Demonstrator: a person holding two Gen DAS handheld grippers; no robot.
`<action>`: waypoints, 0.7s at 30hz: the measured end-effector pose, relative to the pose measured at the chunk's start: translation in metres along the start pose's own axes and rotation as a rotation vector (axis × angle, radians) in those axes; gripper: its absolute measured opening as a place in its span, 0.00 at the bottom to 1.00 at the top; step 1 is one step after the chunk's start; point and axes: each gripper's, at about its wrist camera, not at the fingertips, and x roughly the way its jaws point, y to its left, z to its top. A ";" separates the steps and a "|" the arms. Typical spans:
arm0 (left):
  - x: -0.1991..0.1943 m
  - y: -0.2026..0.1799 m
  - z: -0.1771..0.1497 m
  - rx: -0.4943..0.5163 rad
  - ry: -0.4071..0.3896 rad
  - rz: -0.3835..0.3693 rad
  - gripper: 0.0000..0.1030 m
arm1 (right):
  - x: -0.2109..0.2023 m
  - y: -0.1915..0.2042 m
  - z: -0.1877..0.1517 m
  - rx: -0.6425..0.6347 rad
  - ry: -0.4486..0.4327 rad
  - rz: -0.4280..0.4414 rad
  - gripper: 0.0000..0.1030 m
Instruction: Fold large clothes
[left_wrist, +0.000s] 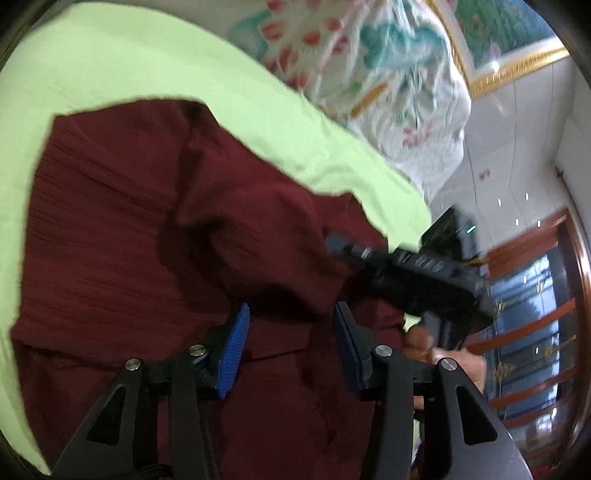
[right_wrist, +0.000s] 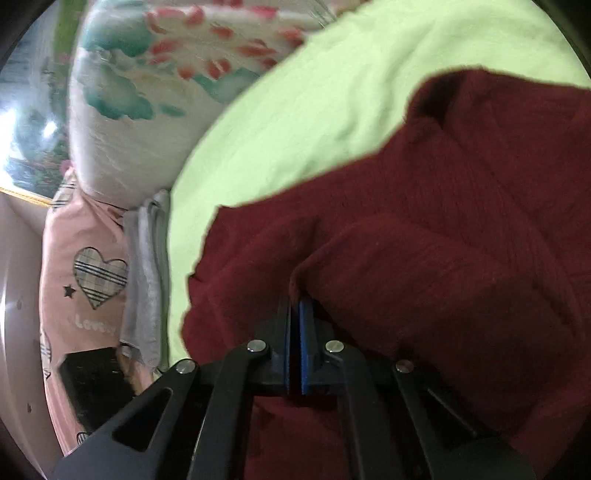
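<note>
Midway through a fold, it seems: the dark red garment (right_wrist: 424, 229) fills the lower right of the right wrist view, lying on the light green sheet (right_wrist: 295, 118), and the right gripper (right_wrist: 295, 314) has its blue pads pressed together on a raised ridge of the cloth. Lower centre in the left wrist view, the left gripper (left_wrist: 291, 332) hangs above the garment (left_wrist: 147, 229) with its fingers wide apart, holding nothing. Next, I judge, the pinched edge must be carried across and laid flat, while the left gripper takes or steadies another edge.

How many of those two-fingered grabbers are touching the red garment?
1 for certain: the right gripper pinches a fold of the red garment. The left gripper is open above it.
</note>
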 end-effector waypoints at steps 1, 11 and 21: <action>0.009 -0.003 0.000 0.014 0.020 0.005 0.46 | -0.009 0.006 0.000 -0.029 -0.030 0.007 0.04; 0.026 -0.020 0.053 0.058 -0.131 0.119 0.44 | -0.102 0.045 -0.052 -0.263 -0.180 0.169 0.03; -0.001 0.039 0.012 -0.031 -0.199 0.177 0.44 | -0.056 -0.024 -0.112 -0.174 -0.056 0.111 0.05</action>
